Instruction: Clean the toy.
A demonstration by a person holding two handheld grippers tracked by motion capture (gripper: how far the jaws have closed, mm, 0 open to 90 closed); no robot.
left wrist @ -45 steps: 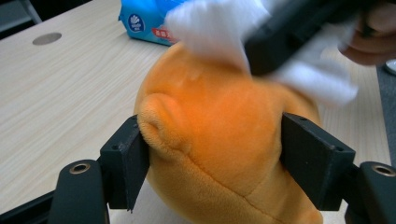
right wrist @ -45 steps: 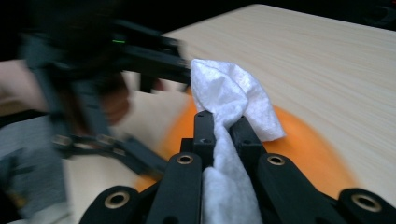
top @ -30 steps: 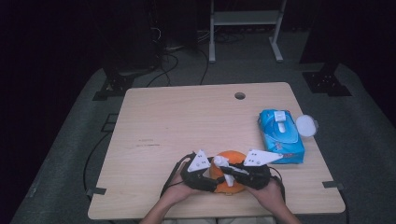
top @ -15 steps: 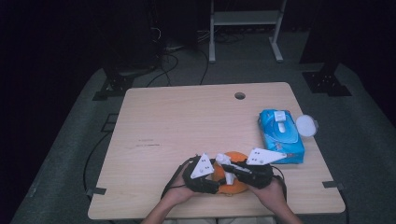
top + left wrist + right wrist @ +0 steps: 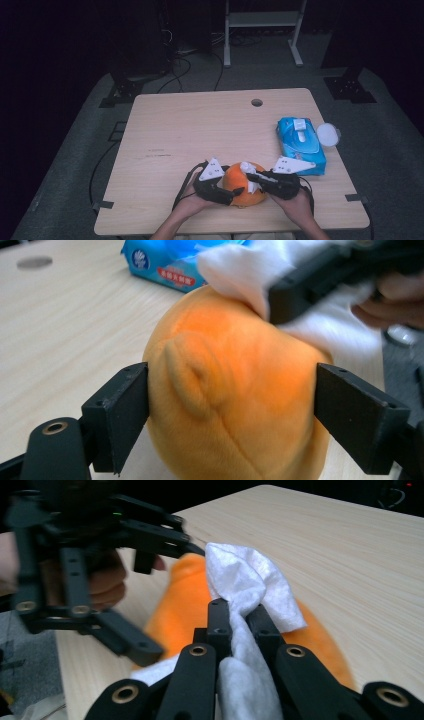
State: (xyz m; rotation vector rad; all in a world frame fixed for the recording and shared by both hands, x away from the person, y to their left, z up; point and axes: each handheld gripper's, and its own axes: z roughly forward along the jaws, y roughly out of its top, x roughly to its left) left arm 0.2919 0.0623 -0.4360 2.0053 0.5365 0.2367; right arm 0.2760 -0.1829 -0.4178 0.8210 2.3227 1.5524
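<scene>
Near the front edge of the table point(image 5: 165, 130), right by the person's hands, sits the orange plush toy point(image 5: 243, 186), and it's getting wiped down with a white wet wipe point(image 5: 248, 170).

Left gripper point(image 5: 230, 425) has its jaws spread wide around the plush, one each side. They've just been opening, and in the left gripper view they sit at the flanks without really denting the fabric, so I'd call it loose bracketing, not a squeeze. Right gripper point(image 5: 239, 617) is clamped tight on the bunched-up wipe, holding it against the top of the toy.

Handling-wise: the plush looks soft, light and squishy, so it'll roll or skid under the wiping unless it's steadied. I'd grab it low across the fat middle, where the left jaws already are. The wipe is limp and probably damp, so pinch it in a wad.

Blue wipes pack point(image 5: 301, 145) sits at the right, its round white lid point(image 5: 327, 134) just beside it. It's got a red label with writing, too blurry to read.
</scene>
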